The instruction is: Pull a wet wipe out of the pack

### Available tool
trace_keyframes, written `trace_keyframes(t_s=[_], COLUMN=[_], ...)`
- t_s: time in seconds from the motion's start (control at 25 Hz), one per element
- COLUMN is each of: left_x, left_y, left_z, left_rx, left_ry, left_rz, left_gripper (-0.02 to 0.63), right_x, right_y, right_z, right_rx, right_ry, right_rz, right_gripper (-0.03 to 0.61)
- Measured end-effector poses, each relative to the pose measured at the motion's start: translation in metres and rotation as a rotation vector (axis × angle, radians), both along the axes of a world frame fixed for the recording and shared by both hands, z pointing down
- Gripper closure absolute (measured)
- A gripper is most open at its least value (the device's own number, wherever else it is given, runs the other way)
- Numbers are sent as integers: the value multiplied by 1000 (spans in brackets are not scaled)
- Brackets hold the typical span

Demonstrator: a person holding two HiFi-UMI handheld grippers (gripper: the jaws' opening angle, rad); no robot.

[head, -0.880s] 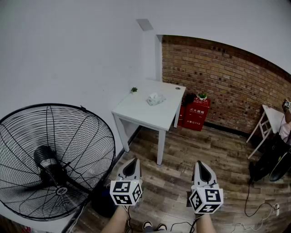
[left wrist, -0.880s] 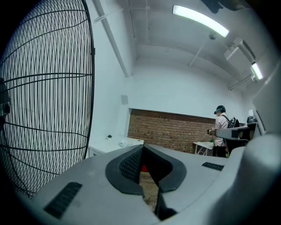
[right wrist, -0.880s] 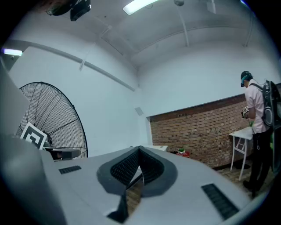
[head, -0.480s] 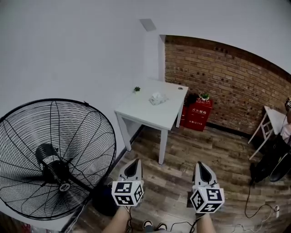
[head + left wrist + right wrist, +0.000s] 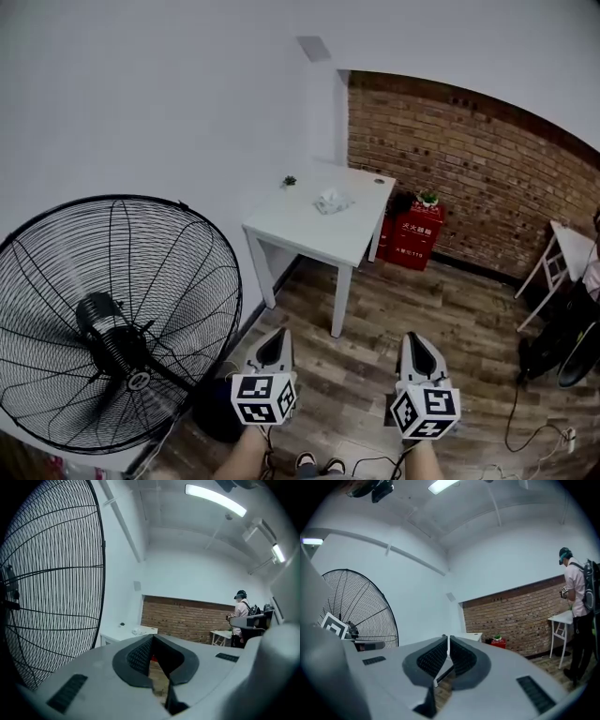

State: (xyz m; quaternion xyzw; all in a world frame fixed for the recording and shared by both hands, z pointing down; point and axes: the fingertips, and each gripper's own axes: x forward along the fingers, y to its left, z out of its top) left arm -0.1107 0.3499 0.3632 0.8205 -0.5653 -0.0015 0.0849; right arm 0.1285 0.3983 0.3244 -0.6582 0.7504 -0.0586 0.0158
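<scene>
Noted large fan (image 5: 117,328) at left, white desk (image 5: 314,230) well ahead. Left gripper (image 5: 278,330) and right gripper (image 5: 412,336) held low, fingers clenched on nothing. Wipe pack (image 5: 330,200) lying on desk, far off. Risk: arriving clenched, shoving pack aside rather than pinching.

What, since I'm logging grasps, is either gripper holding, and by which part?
Nothing is held: left gripper and right gripper are both shut and empty; the wipe pack lies on the white table.

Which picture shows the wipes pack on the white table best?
The head view: the wipes pack lies on the white table, seen from above. The left gripper view shows it as a tiny far speck; the right gripper view does not show it.
</scene>
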Motion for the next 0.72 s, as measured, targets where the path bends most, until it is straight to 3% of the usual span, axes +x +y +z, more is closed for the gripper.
trace_keyframes(t_s=[0.56,0.72], left_x=[-14,-19], left_y=[-15,-21], left_z=[3,5], left_rx=[20,24], left_ry=[-25,-24], left_rz=[-3,2], left_gripper=[614,614], right_x=[-12,-14], right_y=[-7,-10], right_z=[3,3], right_rx=[9,16], right_ry=[0,-2], right_rz=[22,46], right_gripper=[467,465])
